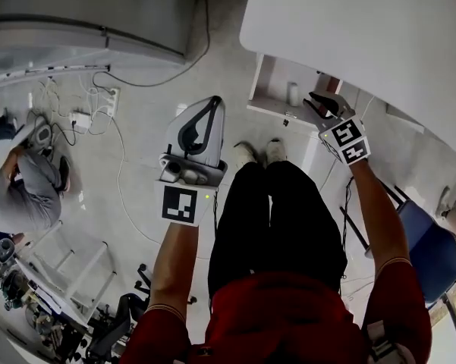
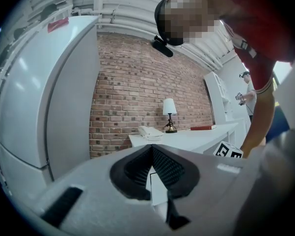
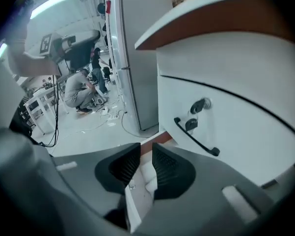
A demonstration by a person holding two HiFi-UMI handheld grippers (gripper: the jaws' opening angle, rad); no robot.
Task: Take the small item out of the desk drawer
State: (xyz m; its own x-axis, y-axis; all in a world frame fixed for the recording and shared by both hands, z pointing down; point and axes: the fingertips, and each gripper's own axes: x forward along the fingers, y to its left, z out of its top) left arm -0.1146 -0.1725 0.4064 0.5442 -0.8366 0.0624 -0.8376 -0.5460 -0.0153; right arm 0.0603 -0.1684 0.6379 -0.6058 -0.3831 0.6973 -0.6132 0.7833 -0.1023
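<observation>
Under the white desk (image 1: 364, 29) a white drawer (image 1: 269, 106) stands pulled out. A small white cylindrical item (image 1: 293, 93) stands inside it. My right gripper (image 1: 319, 103) hangs just to the right of the drawer, tilted down toward it. In the right gripper view its jaws (image 3: 146, 151) are open with a narrow gap, and a pale white thing (image 3: 147, 175) in the drawer shows through the gap, untouched. A drawer front with a black handle (image 3: 196, 136) and lock (image 3: 199, 106) is to its right. My left gripper (image 1: 211, 105) (image 2: 150, 150) is shut and empty, out over the floor.
A tall grey-white refrigerator (image 2: 44, 97) (image 1: 99, 14) stands to the left. Cables and a power strip (image 1: 83, 118) lie on the floor. A crouching person (image 1: 23, 192) is at far left, white racks (image 1: 68, 271) lower left, a blue chair (image 1: 429, 249) at right.
</observation>
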